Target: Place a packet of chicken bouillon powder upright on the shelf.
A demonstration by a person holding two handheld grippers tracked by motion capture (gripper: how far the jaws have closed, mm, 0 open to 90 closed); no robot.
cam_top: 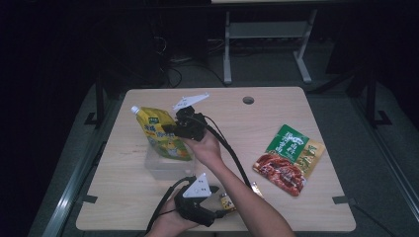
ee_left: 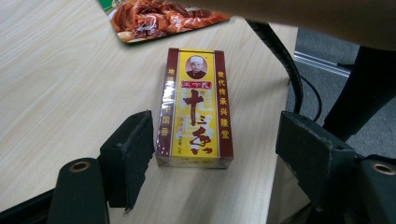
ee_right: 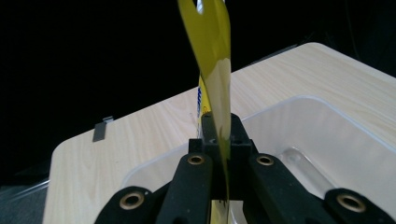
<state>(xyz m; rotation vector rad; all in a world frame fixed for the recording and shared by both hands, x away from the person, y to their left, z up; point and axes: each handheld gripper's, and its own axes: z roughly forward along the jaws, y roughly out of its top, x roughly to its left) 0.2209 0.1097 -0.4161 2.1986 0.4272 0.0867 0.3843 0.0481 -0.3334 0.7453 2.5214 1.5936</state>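
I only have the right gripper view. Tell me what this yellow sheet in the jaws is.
Observer: It is a yellow spouted pouch, held upright by the right hand-held gripper at the clear tub.
Operator: Report what the other hand has.
Observer: The left hand-held gripper is open, with its jaws either side of a yellow and maroon box that lies flat near the table's front edge.
Operator: List what else is on the table.
Observer: A green and red food packet lies flat on the table's right side, apart from the tub.
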